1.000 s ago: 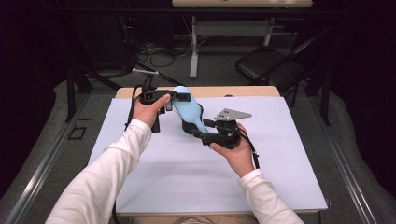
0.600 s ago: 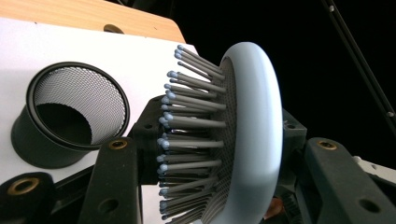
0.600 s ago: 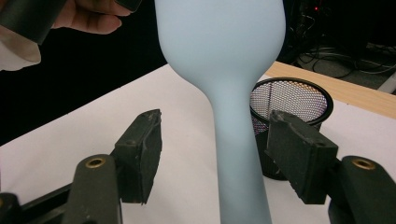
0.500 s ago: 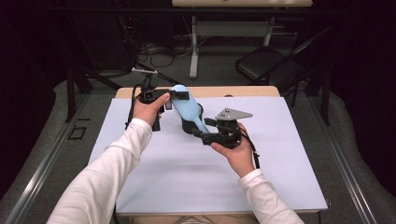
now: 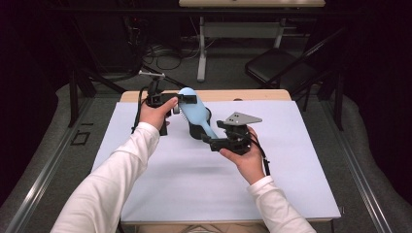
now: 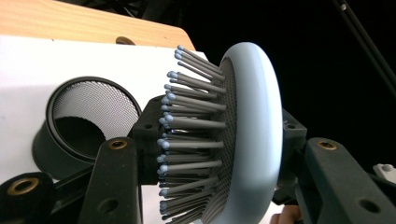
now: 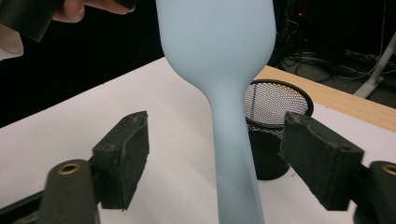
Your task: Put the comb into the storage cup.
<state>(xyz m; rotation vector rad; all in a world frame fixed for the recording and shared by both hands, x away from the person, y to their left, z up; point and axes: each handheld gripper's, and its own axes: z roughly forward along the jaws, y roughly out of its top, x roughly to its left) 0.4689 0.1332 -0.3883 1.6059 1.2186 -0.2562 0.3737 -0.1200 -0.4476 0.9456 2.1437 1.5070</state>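
Left hand-held gripper (image 5: 176,101) clamps hairbrush (image 5: 194,112) head; right hand-held gripper (image 7: 212,163), jaws just opening, handle between, untouched. Back right off straight; cup (image 7: 275,130) just behind.

Folding chair (image 5: 279,68) beyond white table (image 5: 204,184)

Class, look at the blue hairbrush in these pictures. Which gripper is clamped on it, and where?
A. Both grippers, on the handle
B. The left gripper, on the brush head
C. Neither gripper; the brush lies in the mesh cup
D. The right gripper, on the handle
B: the left gripper squeezes the hairbrush across its head, bristles and back, while the right gripper has just been opening, its pads standing clear on either side of the handle.
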